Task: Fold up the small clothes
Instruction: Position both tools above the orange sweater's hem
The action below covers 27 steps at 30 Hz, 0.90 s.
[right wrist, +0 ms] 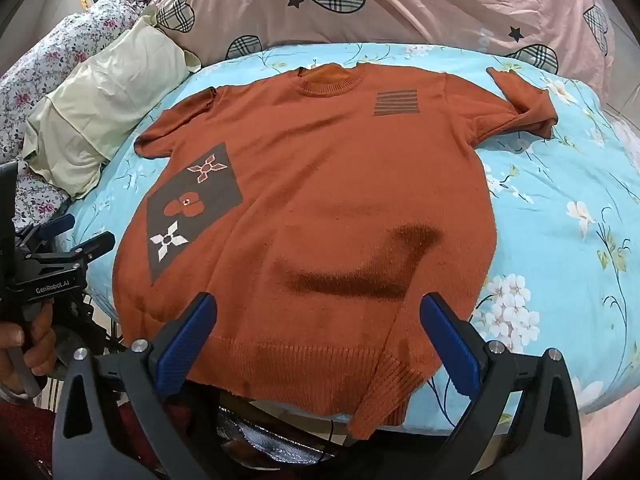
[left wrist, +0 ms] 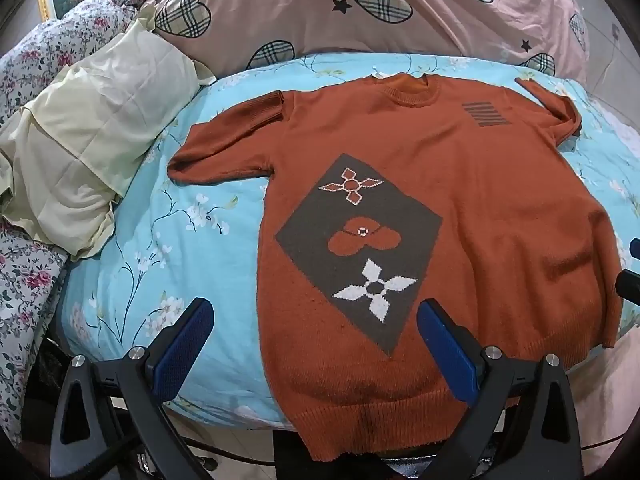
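An orange knit sweater [left wrist: 460,184] with a grey patterned patch lies spread flat, front up, on a light blue floral quilt [left wrist: 168,248]. Its hem hangs over the near edge. It also shows in the right wrist view [right wrist: 328,168], with a fold at the lower right hem. My left gripper [left wrist: 314,326] is open above the sweater's lower left part, holding nothing. My right gripper [right wrist: 318,322] is open above the hem, holding nothing. The left gripper also shows at the left edge of the right wrist view [right wrist: 80,238].
A pale yellow pillow [left wrist: 80,136] lies at the left of the quilt [right wrist: 560,208]. A pink duvet with plaid hearts [left wrist: 360,4] is piled behind. Floral bedding [left wrist: 24,288] lies at the far left. The bed's near edge drops off below the hem.
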Motion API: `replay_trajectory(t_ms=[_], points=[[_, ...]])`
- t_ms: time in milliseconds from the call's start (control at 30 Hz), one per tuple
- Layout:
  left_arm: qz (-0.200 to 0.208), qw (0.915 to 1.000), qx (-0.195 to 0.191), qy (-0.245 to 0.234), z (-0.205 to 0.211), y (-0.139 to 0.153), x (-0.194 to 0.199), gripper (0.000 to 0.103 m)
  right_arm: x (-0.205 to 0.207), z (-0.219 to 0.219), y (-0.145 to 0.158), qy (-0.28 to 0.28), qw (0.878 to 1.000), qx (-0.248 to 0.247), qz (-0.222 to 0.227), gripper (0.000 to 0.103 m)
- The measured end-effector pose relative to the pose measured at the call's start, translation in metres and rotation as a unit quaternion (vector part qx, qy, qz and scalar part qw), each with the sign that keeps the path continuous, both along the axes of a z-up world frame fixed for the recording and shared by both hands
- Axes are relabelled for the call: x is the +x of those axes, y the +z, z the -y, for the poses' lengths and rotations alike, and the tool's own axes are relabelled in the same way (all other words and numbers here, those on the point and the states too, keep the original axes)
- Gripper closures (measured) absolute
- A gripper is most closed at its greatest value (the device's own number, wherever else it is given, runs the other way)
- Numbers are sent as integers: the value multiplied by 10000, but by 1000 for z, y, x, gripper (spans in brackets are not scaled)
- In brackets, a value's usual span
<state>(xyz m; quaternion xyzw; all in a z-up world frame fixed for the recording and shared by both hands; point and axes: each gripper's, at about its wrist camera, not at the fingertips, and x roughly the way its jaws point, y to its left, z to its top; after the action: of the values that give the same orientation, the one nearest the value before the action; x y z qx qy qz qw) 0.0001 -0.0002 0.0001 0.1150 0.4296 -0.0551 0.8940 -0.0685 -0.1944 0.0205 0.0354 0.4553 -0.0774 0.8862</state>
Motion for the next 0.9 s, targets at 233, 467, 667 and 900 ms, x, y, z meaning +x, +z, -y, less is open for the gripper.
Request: replay_trajectory(t_ms=[233,467,667,900], points=[[0,10000,-1,-8,-1,2,2,1,3,-5,-2,-6,10000,57,71,2],[4,10000,-1,9,-2,13,-7,1,3,-4,-2,2,9999,57,92,2],[-7,10000,19,8,1,27,-8,1,4,-3,-2,-3,10000,33,74,2],[-72,9998,-155,-56,1,16,-7,1,12,2,1,-86,9997,191,117,2]])
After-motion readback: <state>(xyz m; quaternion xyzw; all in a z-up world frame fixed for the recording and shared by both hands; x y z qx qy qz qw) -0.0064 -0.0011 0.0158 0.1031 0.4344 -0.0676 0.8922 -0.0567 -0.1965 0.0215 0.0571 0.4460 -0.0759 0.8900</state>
